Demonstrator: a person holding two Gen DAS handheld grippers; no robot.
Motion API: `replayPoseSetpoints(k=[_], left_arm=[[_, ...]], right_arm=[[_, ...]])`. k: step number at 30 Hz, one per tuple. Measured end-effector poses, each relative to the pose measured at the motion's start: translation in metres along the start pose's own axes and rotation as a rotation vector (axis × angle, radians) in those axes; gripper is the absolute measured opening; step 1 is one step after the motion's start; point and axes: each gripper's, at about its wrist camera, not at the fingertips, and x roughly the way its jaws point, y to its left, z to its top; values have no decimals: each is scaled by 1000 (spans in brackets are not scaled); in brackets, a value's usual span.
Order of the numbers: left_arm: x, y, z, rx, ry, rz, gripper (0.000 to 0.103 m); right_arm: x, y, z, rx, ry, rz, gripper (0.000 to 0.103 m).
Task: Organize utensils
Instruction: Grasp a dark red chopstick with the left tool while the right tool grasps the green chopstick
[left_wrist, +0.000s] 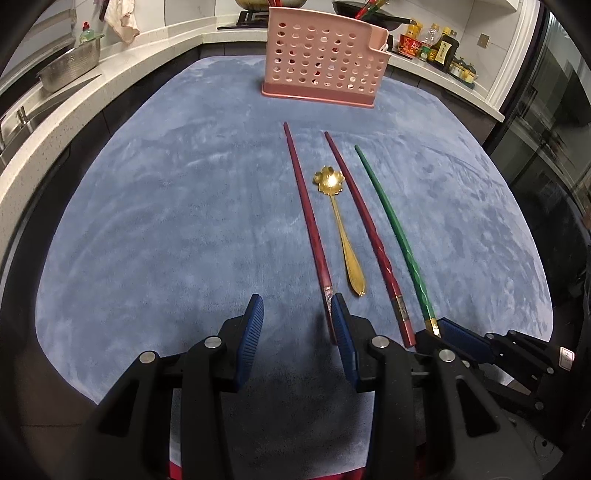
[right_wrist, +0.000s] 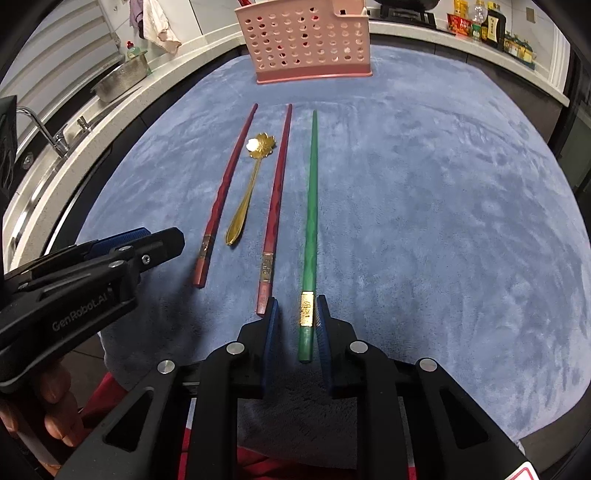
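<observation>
Two red chopsticks (left_wrist: 308, 218) (left_wrist: 364, 229), a gold flower-bowl spoon (left_wrist: 338, 218) between them and a green chopstick (left_wrist: 391, 229) lie side by side on the blue cloth. A pink perforated holder (left_wrist: 325, 59) stands at the far edge. My left gripper (left_wrist: 297, 306) is open; its right finger lies by the left red chopstick's near end. My right gripper (right_wrist: 295, 308) is open and straddles the green chopstick's (right_wrist: 312, 206) gold-banded near end, with a gap on the left side. The left gripper (right_wrist: 122, 243) shows at the left of the right wrist view.
The blue cloth (left_wrist: 166, 221) covers the table. A white counter with a steel colander (left_wrist: 70, 66) and sink runs along the left. Sauce bottles (left_wrist: 432, 44) and a wok stand on the counter behind the holder (right_wrist: 306, 40). A dark cabinet is at the right.
</observation>
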Motion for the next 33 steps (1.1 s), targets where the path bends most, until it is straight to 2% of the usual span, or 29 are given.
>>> replayPoseSetpoints(k=[4, 7, 15, 24, 30, 33], left_arm=[[2, 1, -2, -5, 5, -2, 37], [3, 2, -4, -9, 5, -2, 43], [7, 1, -6, -19, 23, -35, 43], [17, -7, -3, -4, 26, -26, 43], [24, -5, -3, -5, 29, -13, 35], [23, -4, -3, -1, 25, -25, 20]], right_arm=[[3, 0, -1, -2, 0, -10, 14], [3, 0, -1, -3, -2, -16, 9], [0, -7, -1, 30, -13, -16, 8], [-2, -13, -3, 64, -11, -13, 8], [-1, -14, -4, 67, -8, -12, 8], [-1, -14, -3, 66, -7, -12, 8]])
